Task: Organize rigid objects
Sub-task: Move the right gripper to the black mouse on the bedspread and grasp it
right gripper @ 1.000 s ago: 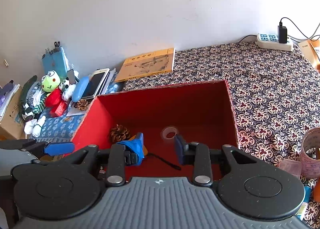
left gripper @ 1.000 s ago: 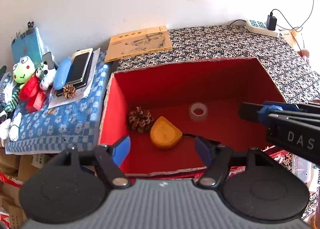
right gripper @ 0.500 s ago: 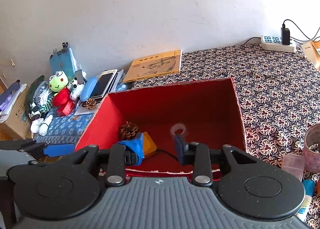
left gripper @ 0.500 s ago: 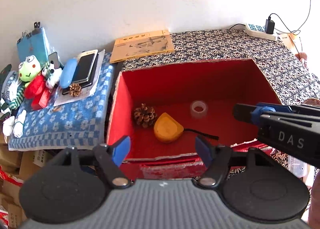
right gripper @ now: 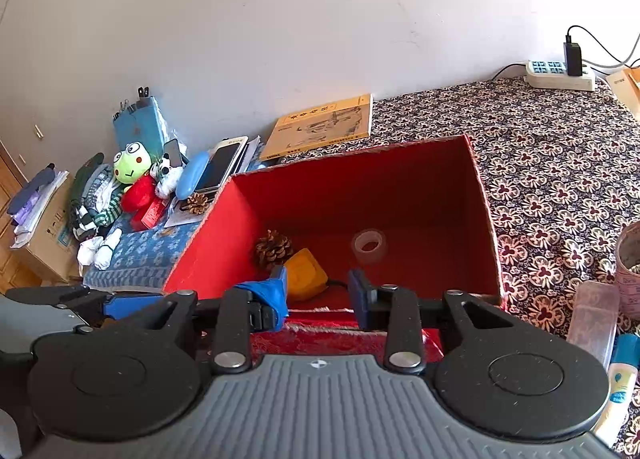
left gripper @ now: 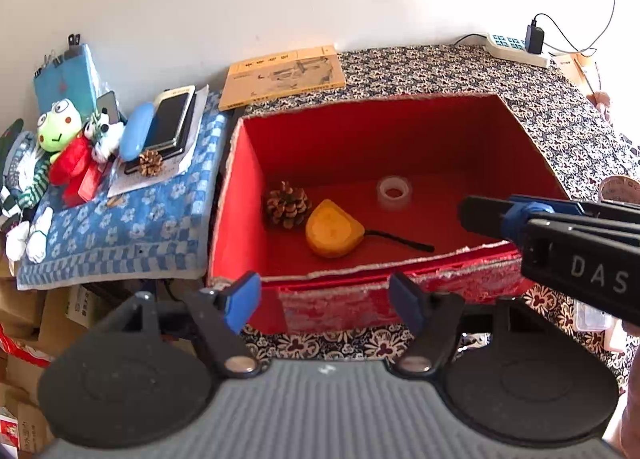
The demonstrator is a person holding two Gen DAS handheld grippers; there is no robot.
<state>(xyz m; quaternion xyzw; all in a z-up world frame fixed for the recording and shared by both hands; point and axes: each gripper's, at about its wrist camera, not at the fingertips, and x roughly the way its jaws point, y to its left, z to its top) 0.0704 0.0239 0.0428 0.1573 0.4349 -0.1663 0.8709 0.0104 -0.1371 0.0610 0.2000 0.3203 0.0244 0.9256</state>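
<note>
An open red box (left gripper: 532,163) stands on the flowered cloth. Inside it lie a pine cone (left gripper: 286,205), a yellow rounded object (left gripper: 334,229) with a black cord, and a clear tape roll (left gripper: 394,191). My left gripper (left gripper: 325,299) hangs open over the box's near wall with nothing between its blue pads. My right gripper (right gripper: 318,295) is also open and empty at the near wall; in the left wrist view the right gripper (left gripper: 520,215) reaches over the box's right corner. A second pine cone (left gripper: 150,163) lies on paper left of the box.
On the blue checked cloth (left gripper: 120,235) to the left lie phones (left gripper: 172,123), a blue case (left gripper: 136,137) and a frog plush (left gripper: 56,131). A yellow book (left gripper: 284,73) and a power strip (left gripper: 516,49) sit by the wall. Plastic containers (right gripper: 592,315) stand at the right.
Both grippers have drawn back from the box, so its near wall now shows in front of the fingertips. Both jaws stay as wide as before. The things in the box have not moved.
</note>
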